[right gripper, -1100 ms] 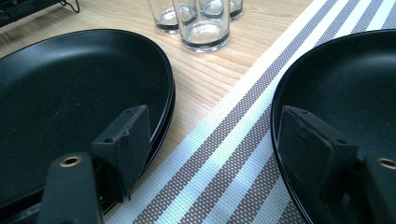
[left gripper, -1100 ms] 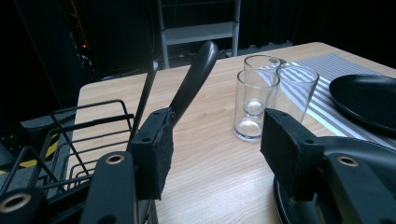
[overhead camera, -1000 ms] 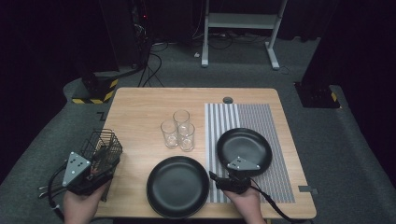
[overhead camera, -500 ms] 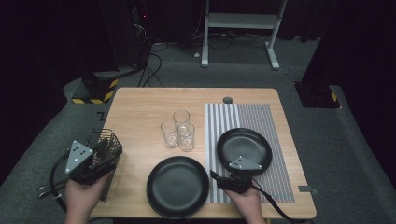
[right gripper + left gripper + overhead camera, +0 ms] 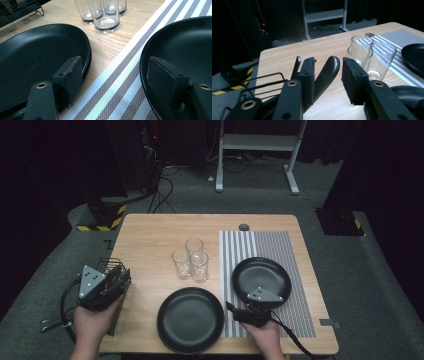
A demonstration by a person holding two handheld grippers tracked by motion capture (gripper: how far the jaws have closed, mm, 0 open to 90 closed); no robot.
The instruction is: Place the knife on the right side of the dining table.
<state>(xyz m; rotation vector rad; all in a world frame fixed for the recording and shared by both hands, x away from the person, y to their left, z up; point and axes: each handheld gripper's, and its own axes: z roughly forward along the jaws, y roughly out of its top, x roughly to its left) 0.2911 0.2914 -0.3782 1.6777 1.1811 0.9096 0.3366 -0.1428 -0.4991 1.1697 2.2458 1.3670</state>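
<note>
While the left claw (image 5: 116, 279) hangs over the wire rack (image 5: 111, 266) at the left edge of the worktop (image 5: 150, 240), its jaws have just been closing. In the left gripper view, a dark rounded utensil handle (image 5: 327, 72) rises from the rack between the two pads (image 5: 308, 75). It leans against the left pad, with a gap to the right one, so the claw stands half-wide around the handle and not clamped on it. A second, thinner handle (image 5: 297, 66) stands just left of that pad.

Taking the three glasses (image 5: 191, 259) at the middle of the worktop as the landmark, the rack lies well to their left. The large black plate (image 5: 190, 320) sits near them on the person's side. The smaller black plate (image 5: 261, 279) rests to their right on the striped mat (image 5: 270, 245).

The right claw (image 5: 244, 312) hovers low on the person's side of the glasses, over the mat's edge between the two plates. Its jaws are wide with nothing between them. In the right gripper view, one jaw is above the large plate's rim and the other above the smaller plate, with bare mat in the gap.
</note>
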